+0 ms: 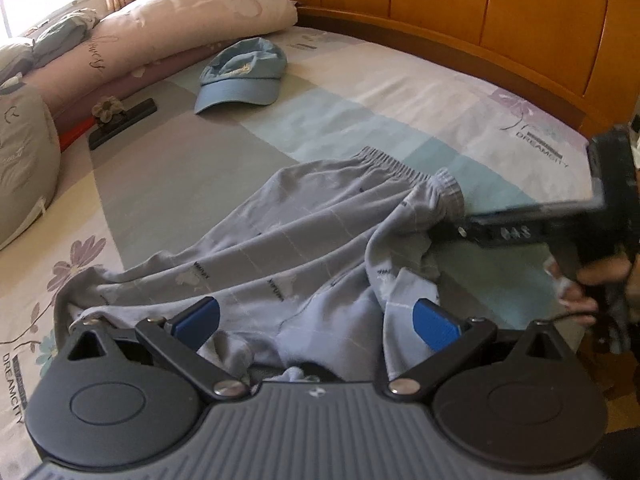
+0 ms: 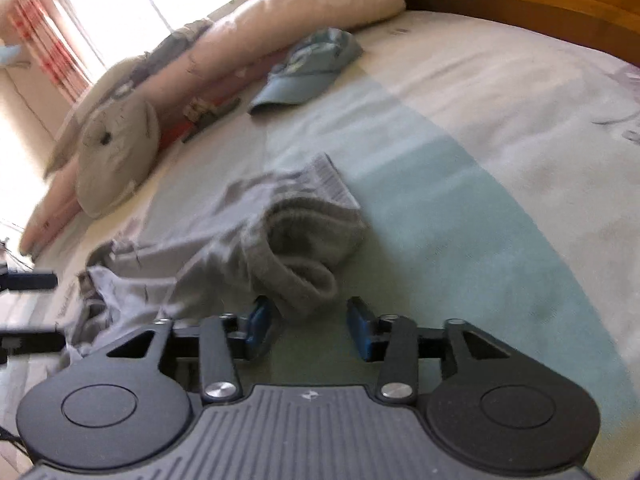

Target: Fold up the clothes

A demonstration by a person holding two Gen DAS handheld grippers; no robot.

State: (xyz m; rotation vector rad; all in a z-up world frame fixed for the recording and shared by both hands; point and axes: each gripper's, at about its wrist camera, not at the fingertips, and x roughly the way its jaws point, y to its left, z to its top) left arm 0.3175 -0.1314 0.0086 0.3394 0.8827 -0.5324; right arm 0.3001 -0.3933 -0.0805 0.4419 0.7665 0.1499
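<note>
grey shorts (image 1: 304,236) lie rumpled across the middle of the bed sheet (image 1: 360,92), elastic waistband toward the upper right of the cloth in the left wrist view, hem end bunched at the lower left. in the right wrist view the shorts (image 2: 224,232) sit at frame centre, blurred, with a rolled waistband fold nearest the camera.

left gripper (image 1: 316,320): blue fingers spread wide at the bottom of its view, cloth heaped between them and over the gripper body; not pinching the cloth.

right gripper (image 2: 308,324): fingers parted, waistband fold just ahead of the gap, left finger touching or just beside the cloth; cannot tell which. nothing clamped. from the left wrist view this gripper (image 1: 448,226) enters at the right edge, tip buried at the waistband, a hand (image 1: 588,280) on its grip.

blue cap (image 1: 240,76) upper centre, well apart from the shorts. rolled floral quilt (image 1: 180,20) upper left. wooden headboard (image 1: 460,0) along the top right.
</note>
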